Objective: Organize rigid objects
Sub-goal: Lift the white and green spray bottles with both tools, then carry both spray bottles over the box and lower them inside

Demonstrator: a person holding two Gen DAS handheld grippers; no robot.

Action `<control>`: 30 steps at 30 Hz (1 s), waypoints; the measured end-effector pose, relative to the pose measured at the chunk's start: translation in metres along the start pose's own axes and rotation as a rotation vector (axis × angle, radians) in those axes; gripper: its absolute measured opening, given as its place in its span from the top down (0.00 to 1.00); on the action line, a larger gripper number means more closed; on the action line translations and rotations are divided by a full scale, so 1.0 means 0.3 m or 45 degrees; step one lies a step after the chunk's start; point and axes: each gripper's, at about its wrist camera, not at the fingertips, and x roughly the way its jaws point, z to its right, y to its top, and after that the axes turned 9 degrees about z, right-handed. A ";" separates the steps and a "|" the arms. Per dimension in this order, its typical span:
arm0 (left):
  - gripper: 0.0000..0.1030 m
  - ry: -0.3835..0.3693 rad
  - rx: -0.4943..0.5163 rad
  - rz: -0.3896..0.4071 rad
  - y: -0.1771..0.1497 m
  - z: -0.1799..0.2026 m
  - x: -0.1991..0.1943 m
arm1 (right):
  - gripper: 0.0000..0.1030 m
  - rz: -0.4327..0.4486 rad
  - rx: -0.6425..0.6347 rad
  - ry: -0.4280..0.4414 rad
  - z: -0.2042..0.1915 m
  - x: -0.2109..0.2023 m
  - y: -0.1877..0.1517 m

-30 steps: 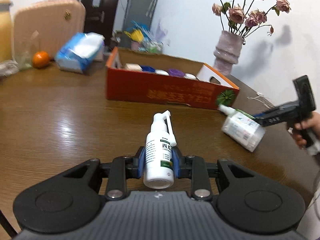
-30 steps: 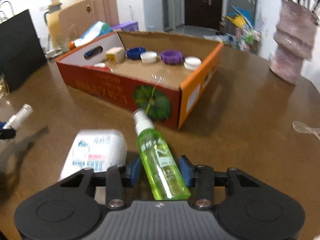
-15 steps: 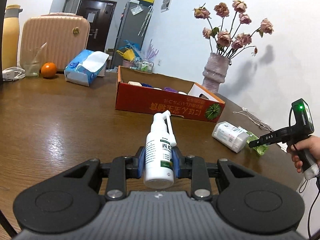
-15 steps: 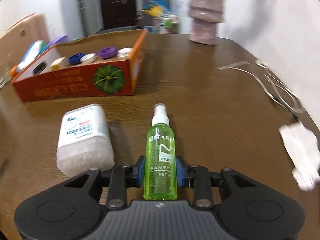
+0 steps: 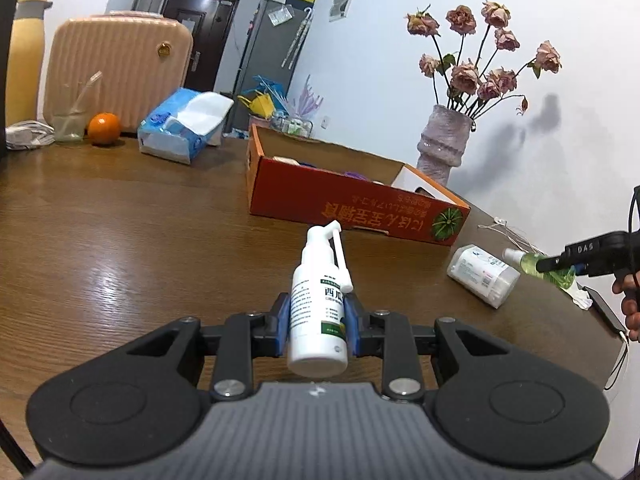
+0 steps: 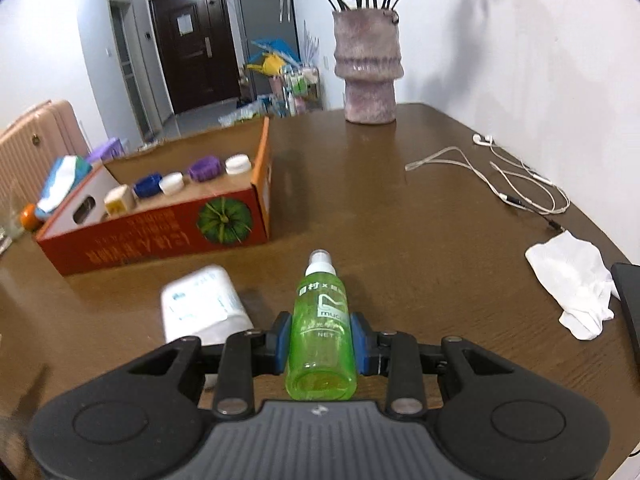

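right tool point(image 6: 320, 340) clamps green spray bottle point(image 6: 322, 320) | orange box point(image 6: 160, 236) ahead-left

A glossy wooden table point(image 5: 120, 248) is reflecting light; the cardboard box point(image 6: 168, 232) is looking matt, the green spray bottle point(image 6: 322, 336) translucent plastic.

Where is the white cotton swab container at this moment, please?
The white cotton swab container lies on its side on the table, in front of the orange cardboard box, just left of the green spray bottle held by the right gripper.
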 end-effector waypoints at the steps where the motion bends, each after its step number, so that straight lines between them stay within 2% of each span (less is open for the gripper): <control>1: 0.73 -0.002 -0.001 -0.009 -0.001 0.001 0.009 | 0.71 0.003 0.006 0.008 -0.005 -0.002 0.002; 5: 0.73 -0.011 0.009 -0.022 -0.005 0.015 0.026 | 0.71 0.023 0.027 0.046 -0.012 -0.002 0.029; 10: 0.73 0.011 0.020 -0.032 0.002 0.029 0.048 | 0.71 0.078 0.035 0.151 -0.037 -0.006 0.073; 13: 0.73 0.026 0.041 -0.031 0.014 0.048 0.049 | 0.71 0.082 -0.012 0.217 -0.075 -0.016 0.059; 19: 0.73 0.003 0.073 -0.012 0.050 0.113 0.035 | 0.71 0.076 0.038 0.363 -0.080 -0.044 -0.004; 24: 0.73 -0.028 0.100 -0.008 0.115 0.176 0.081 | 0.71 0.134 0.052 0.463 -0.070 -0.041 0.010; 30: 0.73 -0.062 0.139 0.001 0.227 0.236 0.193 | 0.71 0.193 -0.001 0.551 -0.090 0.029 0.106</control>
